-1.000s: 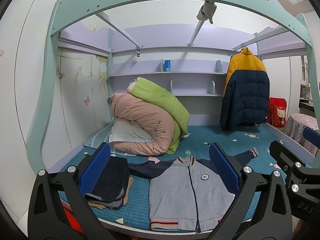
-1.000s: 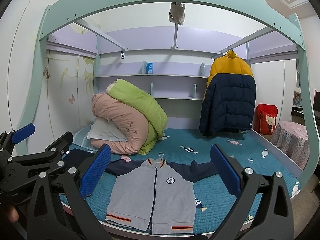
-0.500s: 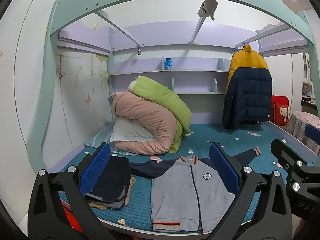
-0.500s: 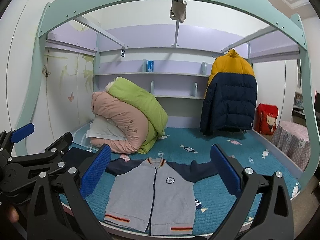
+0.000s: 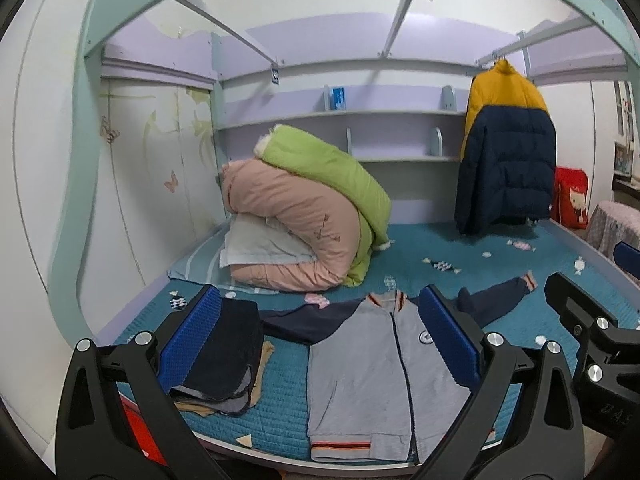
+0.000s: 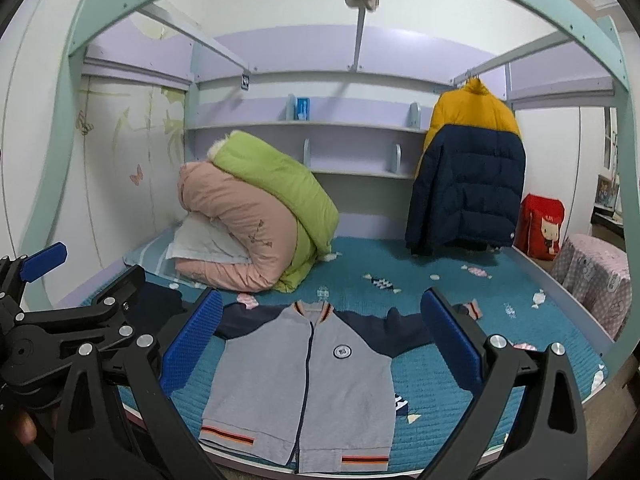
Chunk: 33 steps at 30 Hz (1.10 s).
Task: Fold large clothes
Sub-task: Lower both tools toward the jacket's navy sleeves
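A grey zip jacket [image 5: 368, 376] [image 6: 304, 384] with navy sleeves lies flat, front up, on the teal bed [image 5: 424, 248], its hem at the near edge and both sleeves spread out. My left gripper [image 5: 320, 340] hovers open in front of the bed, above the jacket's left half, holding nothing. My right gripper [image 6: 320, 340] is also open and empty, centred over the jacket's chest. Each gripper shows at the side of the other's view.
A stack of folded dark clothes [image 5: 224, 356] sits left of the jacket. Rolled pink and green quilts [image 6: 256, 220] lie at the back left. A yellow-and-navy puffer coat [image 6: 468, 172] hangs at the back right. A covered stool [image 6: 596, 276] stands right of the bed.
Both grippers have drifted slightly closer to the bed and tilted a little, so the jacket sits larger in view. Their fingers stay open; the jacket has not moved.
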Each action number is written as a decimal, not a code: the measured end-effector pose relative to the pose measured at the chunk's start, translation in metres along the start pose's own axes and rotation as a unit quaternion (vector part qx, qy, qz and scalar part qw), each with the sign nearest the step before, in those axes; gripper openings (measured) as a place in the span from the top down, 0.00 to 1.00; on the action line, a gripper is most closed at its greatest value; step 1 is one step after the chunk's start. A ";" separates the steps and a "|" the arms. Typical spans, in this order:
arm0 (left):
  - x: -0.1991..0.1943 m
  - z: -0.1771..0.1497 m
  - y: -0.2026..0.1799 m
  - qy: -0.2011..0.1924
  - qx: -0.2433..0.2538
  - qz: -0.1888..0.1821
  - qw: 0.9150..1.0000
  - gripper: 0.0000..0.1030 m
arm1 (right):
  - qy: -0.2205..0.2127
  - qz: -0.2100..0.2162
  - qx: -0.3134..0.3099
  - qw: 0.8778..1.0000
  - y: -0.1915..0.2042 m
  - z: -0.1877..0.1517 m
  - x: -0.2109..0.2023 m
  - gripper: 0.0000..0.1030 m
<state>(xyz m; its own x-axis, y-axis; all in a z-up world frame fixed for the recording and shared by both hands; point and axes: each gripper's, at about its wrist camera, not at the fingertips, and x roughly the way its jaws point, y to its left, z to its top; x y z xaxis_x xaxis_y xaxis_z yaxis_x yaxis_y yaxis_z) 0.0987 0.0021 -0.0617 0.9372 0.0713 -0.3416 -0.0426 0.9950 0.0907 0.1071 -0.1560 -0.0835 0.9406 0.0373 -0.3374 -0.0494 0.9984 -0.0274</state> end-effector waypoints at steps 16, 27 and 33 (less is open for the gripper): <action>0.208 -0.058 -0.015 0.172 0.005 -0.027 0.985 0.04 | 0.162 0.007 0.018 0.987 -0.006 -0.056 0.193 0.07; 0.374 -0.135 0.017 0.314 -0.045 -0.052 0.947 0.05 | 0.266 0.036 0.024 0.963 0.026 -0.117 0.346 0.07; 0.455 -0.136 0.064 0.337 -0.054 -0.055 0.938 0.04 | 0.285 0.050 0.017 0.957 0.048 -0.126 0.418 0.07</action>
<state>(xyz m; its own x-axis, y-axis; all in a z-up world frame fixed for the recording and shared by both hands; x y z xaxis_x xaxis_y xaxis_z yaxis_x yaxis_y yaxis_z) 0.4751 0.1075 -0.3389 0.5069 -0.0397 -0.8611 -0.0286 0.9976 -0.0628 0.4561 -0.0975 -0.3443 0.5949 0.1127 -0.7958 -0.1093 0.9923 0.0587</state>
